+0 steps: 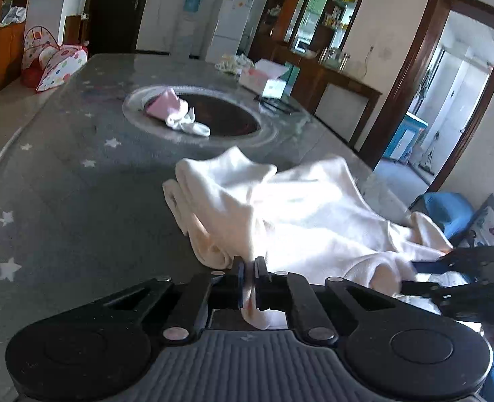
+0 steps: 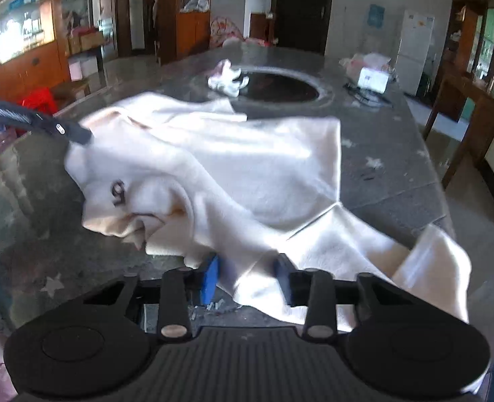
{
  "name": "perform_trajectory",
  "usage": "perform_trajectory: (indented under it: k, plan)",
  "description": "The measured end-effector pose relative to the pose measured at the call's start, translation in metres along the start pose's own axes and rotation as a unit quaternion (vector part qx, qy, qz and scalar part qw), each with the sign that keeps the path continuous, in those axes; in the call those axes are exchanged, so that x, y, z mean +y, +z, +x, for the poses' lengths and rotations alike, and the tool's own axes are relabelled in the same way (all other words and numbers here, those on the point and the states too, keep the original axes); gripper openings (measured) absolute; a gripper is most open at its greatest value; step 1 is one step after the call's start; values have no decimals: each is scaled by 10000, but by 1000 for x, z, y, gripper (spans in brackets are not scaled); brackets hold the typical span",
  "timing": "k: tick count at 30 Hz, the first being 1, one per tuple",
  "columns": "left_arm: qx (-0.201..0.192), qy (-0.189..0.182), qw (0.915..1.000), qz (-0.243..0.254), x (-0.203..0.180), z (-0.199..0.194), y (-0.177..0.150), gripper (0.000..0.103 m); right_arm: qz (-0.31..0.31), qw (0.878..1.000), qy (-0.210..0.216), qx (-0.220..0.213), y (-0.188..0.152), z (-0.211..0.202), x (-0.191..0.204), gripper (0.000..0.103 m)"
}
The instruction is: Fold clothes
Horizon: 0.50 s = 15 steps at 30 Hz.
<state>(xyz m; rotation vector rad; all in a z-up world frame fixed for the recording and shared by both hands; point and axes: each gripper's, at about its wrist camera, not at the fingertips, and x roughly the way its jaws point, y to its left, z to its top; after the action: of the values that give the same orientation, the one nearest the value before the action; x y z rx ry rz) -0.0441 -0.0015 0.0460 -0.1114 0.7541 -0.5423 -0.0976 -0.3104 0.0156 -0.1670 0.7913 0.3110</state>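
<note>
Two grippers, one loose hold

Two grippers work a cream garment [image 2: 213,167] heaped on the near half of the bench [image 1: 79,184]. On the left, the left gripper [image 1: 249,268] is clenched on a fold of it. On the right, the right gripper [image 2: 247,268] straddles the near hem, jaws apart, not yet pinching. Lifting now would probably drag one side only, bunching the cloth.

Both views sit just behind their own tool, low over the bench [image 1: 79,184], tilted downward and looking along it toward the far room. The left wrist view has the right tool [image 1: 424,276] at its right edge; the right wrist view has the left tool [image 2: 79,135] at upper left. Both share the white garment [image 2: 247,174], close up.
</note>
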Motion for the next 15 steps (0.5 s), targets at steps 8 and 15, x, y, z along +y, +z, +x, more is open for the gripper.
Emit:
perform_trajectory:
  k: [8,15]
  plan:
    - [-18,-309,9995,-99,3,-38,-11,3,-122,9985,538,60,-5,-31,-4,8]
    - [267,-226,9993,93,11,-50,-26,5,-507,9904,1228,382,-6,-59,1,23]
